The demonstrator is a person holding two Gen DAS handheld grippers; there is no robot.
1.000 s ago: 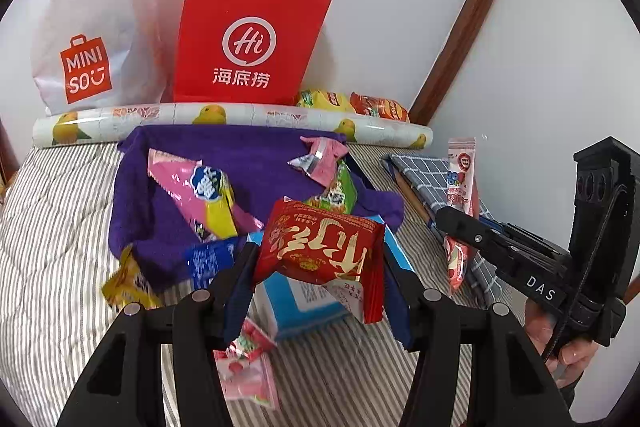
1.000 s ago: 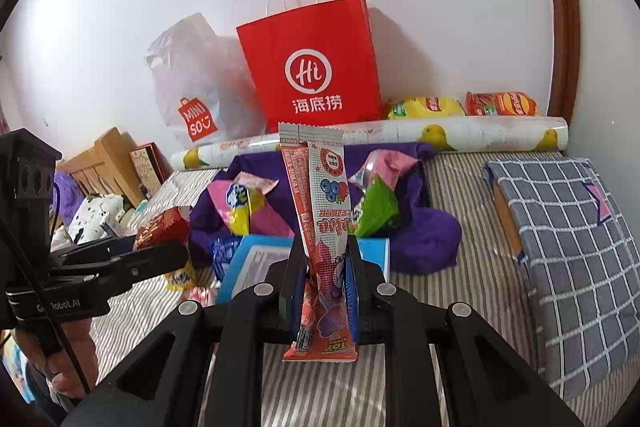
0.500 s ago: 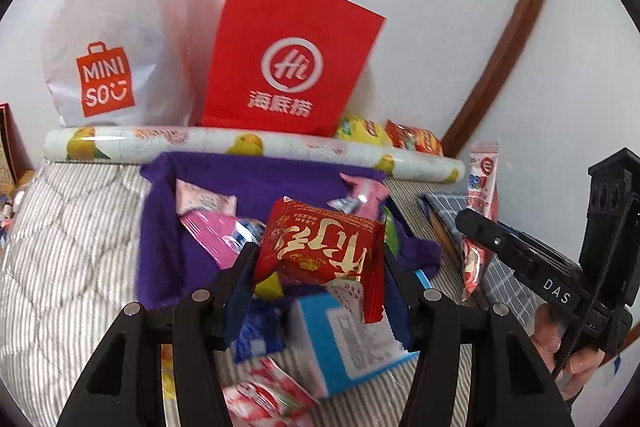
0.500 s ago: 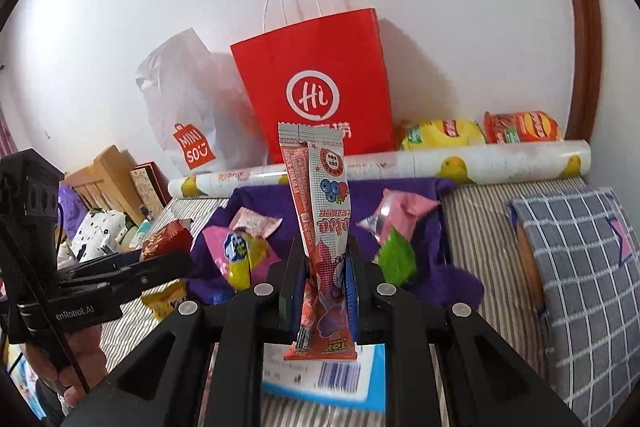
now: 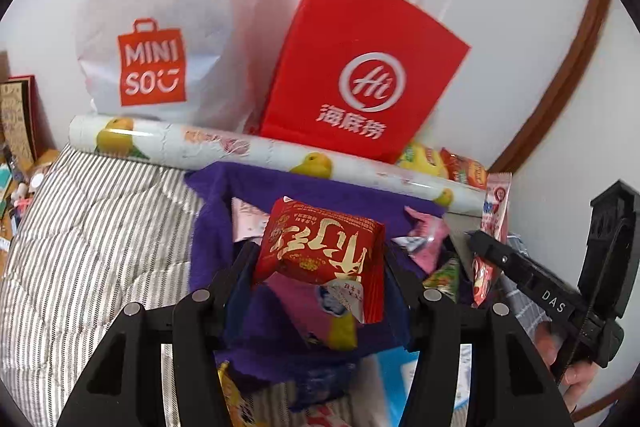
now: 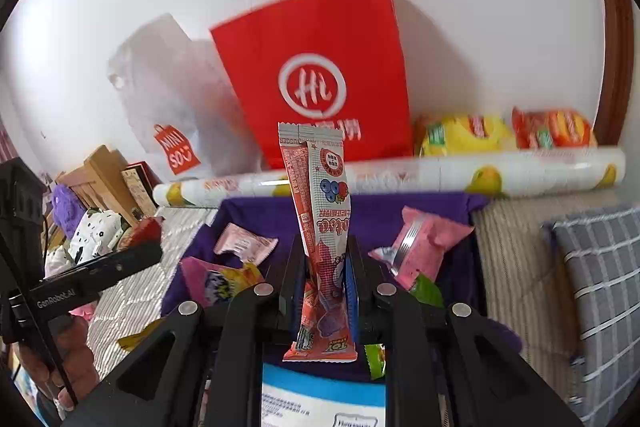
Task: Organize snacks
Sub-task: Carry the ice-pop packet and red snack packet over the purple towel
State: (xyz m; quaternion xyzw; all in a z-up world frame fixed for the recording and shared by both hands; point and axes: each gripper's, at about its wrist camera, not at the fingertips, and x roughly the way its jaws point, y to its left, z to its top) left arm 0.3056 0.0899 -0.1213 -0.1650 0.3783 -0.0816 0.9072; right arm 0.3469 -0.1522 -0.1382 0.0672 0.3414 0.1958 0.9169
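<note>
In the left wrist view my left gripper (image 5: 318, 259) is shut on a red snack packet with gold characters (image 5: 320, 247), held above a purple cloth (image 5: 280, 187). My right gripper (image 6: 324, 259) is shut on a tall pink stick packet with a berry picture (image 6: 326, 211), which stands upright between the fingers. Each gripper shows in the other's view: the right gripper (image 5: 480, 243) at the right, the left gripper (image 6: 140, 255) at the left. A red paper bag (image 5: 360, 67) and a white plastic bag (image 5: 160, 27) lean on the wall ahead.
Loose pink packets (image 6: 420, 247) lie on the purple cloth (image 6: 260, 215). A lemon-print roll (image 6: 480, 175) lies across the bed before the bags, with yellow (image 6: 464, 135) and orange (image 6: 552, 129) chip bags behind it. A blue-white box (image 6: 320, 399) is below, a checked cloth (image 6: 600, 267) at right.
Both grippers have moved forward over the bed toward the bags at the wall, which now look larger. The left view has rolled a little. Both packets stay held.
</note>
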